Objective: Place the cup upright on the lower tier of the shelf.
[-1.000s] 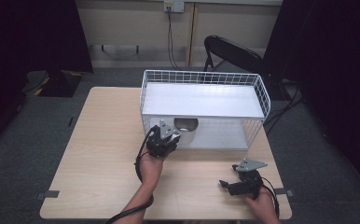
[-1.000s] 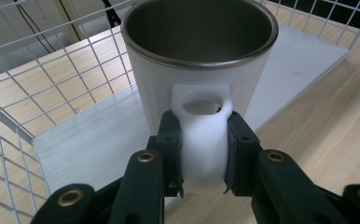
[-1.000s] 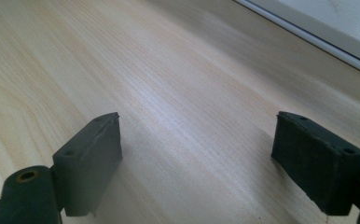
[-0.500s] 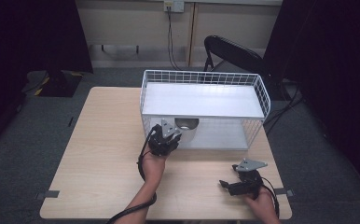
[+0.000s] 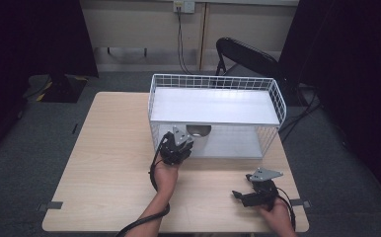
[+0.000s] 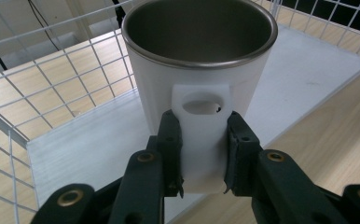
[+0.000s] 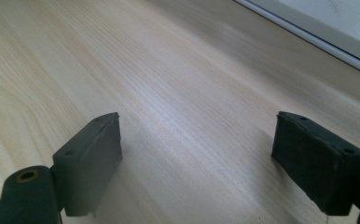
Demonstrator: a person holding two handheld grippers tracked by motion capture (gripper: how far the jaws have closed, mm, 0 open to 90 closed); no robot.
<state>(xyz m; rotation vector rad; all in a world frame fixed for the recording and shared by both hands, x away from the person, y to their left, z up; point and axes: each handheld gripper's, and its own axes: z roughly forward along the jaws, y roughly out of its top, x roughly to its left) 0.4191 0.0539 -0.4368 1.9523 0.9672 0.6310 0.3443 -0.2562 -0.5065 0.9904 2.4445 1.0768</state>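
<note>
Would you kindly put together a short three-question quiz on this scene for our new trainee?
1. True or false: the left gripper is clamped on the handle of the white mug.
2. Where is the mug? A) on the top shelf of the wire rack; B) at the rack's lower level, under the shelf; C) on the open table.
3. What is between the jaws of the right gripper?

Key:
1. True: both pads press the handle's sides.
2. B.
3. Nothing; the jaws stand wide apart over bare table.
</note>
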